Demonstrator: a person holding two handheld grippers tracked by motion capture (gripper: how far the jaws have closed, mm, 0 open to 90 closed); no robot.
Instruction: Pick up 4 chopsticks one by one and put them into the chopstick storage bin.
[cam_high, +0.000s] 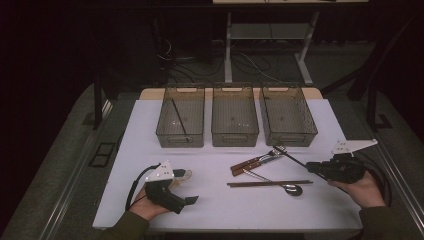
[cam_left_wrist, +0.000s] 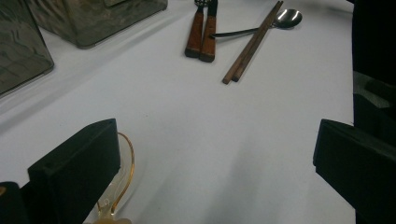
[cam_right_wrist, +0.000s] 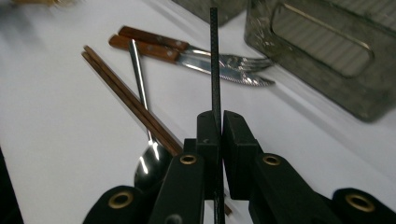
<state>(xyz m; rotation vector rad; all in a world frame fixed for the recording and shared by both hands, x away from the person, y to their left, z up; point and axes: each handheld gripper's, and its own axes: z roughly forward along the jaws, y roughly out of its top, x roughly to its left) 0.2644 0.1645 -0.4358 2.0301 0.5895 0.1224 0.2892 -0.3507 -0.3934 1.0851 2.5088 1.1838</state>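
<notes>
The right tongs (cam_right_wrist: 218, 122) are clenching a thin black stick (cam_right_wrist: 214, 56), and the stick is pointing forward toward the three bins at the far side of the counter (cam_high: 150, 125). In the high view this stick (cam_high: 292, 156) is standing out from the right tongs (cam_high: 312, 166) over the ends of the fork and knife (cam_high: 255, 161). I think the person is holding it near one end so that the long free part can be lowered into a bin first. The left bin (cam_high: 181, 115) is already holding a similar black stick (cam_high: 179, 116), leaning on its wall, so this one probably belongs there too; the middle bin (cam_high: 234, 114) and the right bin (cam_high: 287, 113) are looking empty.

The brown chopsticks (cam_high: 270, 183) and the spoon (cam_high: 287, 186) are lying near the fork and knife, in front of the bins, probably waiting to be sorted.

The left tongs (cam_left_wrist: 215, 172) are released, with the jaws standing wide apart and nothing between them. They are resting low over the counter, just beside a clear plastic spoon (cam_left_wrist: 119, 182), maybe the next thing to take.
</notes>
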